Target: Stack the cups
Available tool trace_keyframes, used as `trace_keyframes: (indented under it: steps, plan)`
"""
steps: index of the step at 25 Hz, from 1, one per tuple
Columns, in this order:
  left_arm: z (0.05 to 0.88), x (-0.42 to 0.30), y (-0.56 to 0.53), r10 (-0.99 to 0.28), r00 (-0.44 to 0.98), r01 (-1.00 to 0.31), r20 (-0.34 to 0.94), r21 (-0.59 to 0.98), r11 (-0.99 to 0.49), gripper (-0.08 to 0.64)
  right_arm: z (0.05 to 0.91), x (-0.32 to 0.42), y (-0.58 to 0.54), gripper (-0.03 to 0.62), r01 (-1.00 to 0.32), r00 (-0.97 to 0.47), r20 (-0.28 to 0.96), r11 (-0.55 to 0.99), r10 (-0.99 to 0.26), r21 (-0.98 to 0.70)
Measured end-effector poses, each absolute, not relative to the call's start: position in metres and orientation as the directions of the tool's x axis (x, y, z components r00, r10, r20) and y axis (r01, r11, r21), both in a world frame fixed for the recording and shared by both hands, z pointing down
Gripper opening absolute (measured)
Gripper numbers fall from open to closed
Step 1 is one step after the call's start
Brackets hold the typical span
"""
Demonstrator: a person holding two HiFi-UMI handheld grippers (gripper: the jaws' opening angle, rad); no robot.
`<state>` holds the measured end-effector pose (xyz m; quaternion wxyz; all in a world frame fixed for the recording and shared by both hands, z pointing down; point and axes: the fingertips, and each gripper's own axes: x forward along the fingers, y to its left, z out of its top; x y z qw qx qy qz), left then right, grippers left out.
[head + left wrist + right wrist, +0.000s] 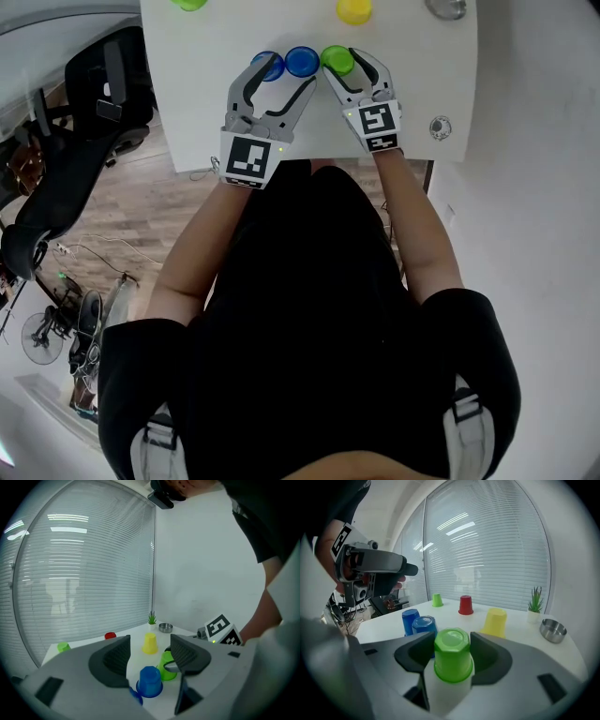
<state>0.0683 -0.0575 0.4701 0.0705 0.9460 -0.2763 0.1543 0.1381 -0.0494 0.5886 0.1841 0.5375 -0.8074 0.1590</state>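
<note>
A green cup (452,663) stands upside down between the jaws of my right gripper (451,651), whose pads touch its sides; it rests on the white table (422,75). In the head view this green cup (337,59) sits right of two blue cups (302,61), (270,66). My left gripper (284,77) is open just short of them; one blue cup (150,681) shows ahead between its jaws, the other is half hidden behind the left jaw. A yellow cup (354,9), a red cup (465,604) and a second green cup (187,3) stand further back.
A metal bowl (552,630) and a small potted plant (535,604) stand at the table's far right. A window with blinds (487,550) lies beyond the table. Chairs and cables crowd the floor at the left (75,169). The near table edge (309,159) is by my body.
</note>
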Motion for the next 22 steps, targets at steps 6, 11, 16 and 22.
trace_keyframes:
  steps: [6,11,16,22]
  plan:
    - [0.47,0.057,-0.065,-0.513,0.793,-0.557,0.329,0.049,-0.829,0.269,0.592,0.134,-0.053,0.241,-0.922,-0.357,0.488,0.383,-0.797,-0.049]
    - [0.468,0.054,-0.068,-0.518,0.793,-0.56,0.321,0.046,-0.827,0.269,0.581,0.132,-0.052,0.291,-0.916,-0.378,0.465,0.396,-0.8,-0.063]
    - [0.464,0.051,-0.076,-0.525,0.793,-0.563,0.309,0.044,-0.825,0.27,0.55,0.131,-0.06,0.295,-0.916,-0.382,0.409,0.4,-0.829,-0.046]
    - [0.452,0.054,-0.09,-0.532,0.799,-0.563,0.28,0.035,-0.826,0.268,0.515,0.136,-0.08,0.295,-0.919,-0.378,0.348,0.392,-0.858,-0.031]
